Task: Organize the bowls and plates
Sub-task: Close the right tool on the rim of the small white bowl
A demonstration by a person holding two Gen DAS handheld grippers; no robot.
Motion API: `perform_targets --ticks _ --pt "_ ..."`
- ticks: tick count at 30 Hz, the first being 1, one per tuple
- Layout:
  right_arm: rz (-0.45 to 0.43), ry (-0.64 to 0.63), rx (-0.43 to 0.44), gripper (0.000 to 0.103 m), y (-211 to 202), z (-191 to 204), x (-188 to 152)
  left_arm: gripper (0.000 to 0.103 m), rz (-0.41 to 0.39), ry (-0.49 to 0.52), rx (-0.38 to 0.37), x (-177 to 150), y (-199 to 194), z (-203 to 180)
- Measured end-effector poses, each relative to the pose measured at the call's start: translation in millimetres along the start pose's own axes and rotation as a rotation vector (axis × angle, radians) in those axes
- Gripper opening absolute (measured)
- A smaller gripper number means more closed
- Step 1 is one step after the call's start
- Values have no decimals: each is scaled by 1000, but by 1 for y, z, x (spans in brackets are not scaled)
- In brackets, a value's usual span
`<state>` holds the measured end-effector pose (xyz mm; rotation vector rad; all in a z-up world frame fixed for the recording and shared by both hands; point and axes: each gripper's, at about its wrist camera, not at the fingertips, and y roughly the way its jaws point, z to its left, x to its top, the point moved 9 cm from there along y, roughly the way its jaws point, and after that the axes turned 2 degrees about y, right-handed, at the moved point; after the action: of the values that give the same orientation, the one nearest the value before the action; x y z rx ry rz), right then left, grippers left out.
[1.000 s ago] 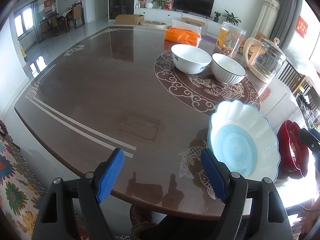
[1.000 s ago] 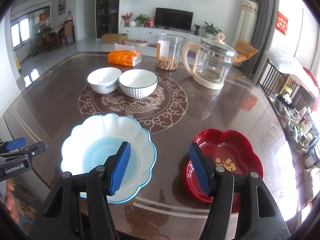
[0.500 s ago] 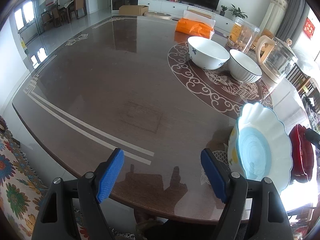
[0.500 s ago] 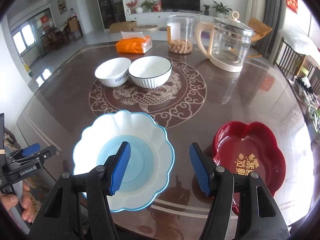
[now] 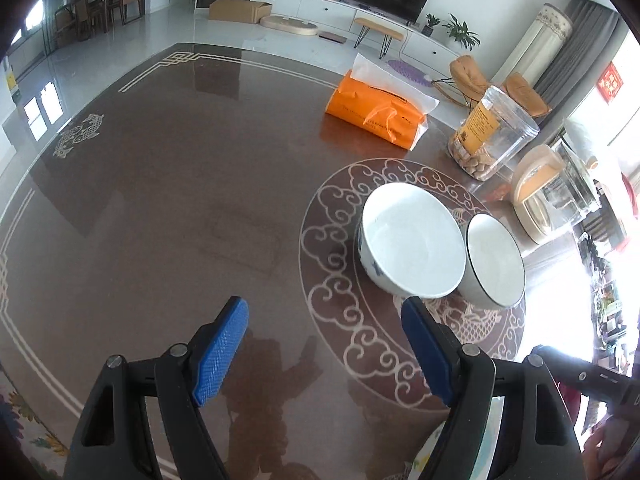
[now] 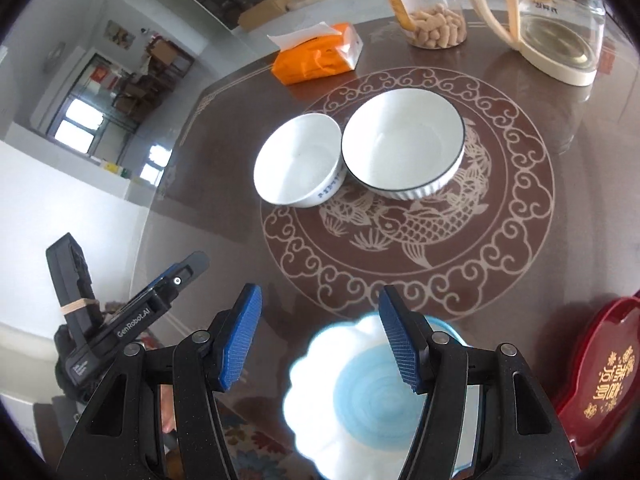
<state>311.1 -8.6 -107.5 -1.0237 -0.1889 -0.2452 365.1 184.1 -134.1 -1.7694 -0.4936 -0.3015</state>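
Your left gripper [image 5: 324, 346] and right gripper [image 6: 318, 334] both hang spread and empty; the two round white ceramic bowls [image 6: 298, 162] sit touching ahead, the scalloped blue-and-white plate [image 6: 360, 396] beneath your right gripper.

Right gripper [image 6: 320, 336] gapes above scalloped plate [image 6: 360, 396].

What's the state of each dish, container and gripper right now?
left gripper: open, holding nothing
right gripper: open, holding nothing
white bowl: upright, empty
black-rimmed bowl: upright, empty, touching the white bowl
blue scalloped plate: flat, empty
red plate: flat, empty
jar: part-filled with snacks
glass kettle: upright, looks empty
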Motion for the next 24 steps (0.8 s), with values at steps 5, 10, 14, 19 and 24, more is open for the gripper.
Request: perform_targets --ticks 5,10,14,19,24 --pt "28 140 3 60 43 -10 32 76 33 16 15 44 36 0" --pt "66 168 39 42 72 -6 43 56 82 93 3 61 65 -15" --pt "58 159 29 42 87 1 50 39 117 183 7 65 88 -34" --pt "56 145 -18 40 100 3 53 13 143 209 -8 61 104 -42" --pt "49 133 -73 27 101 -2 52 9 130 235 1 55 98 -41"
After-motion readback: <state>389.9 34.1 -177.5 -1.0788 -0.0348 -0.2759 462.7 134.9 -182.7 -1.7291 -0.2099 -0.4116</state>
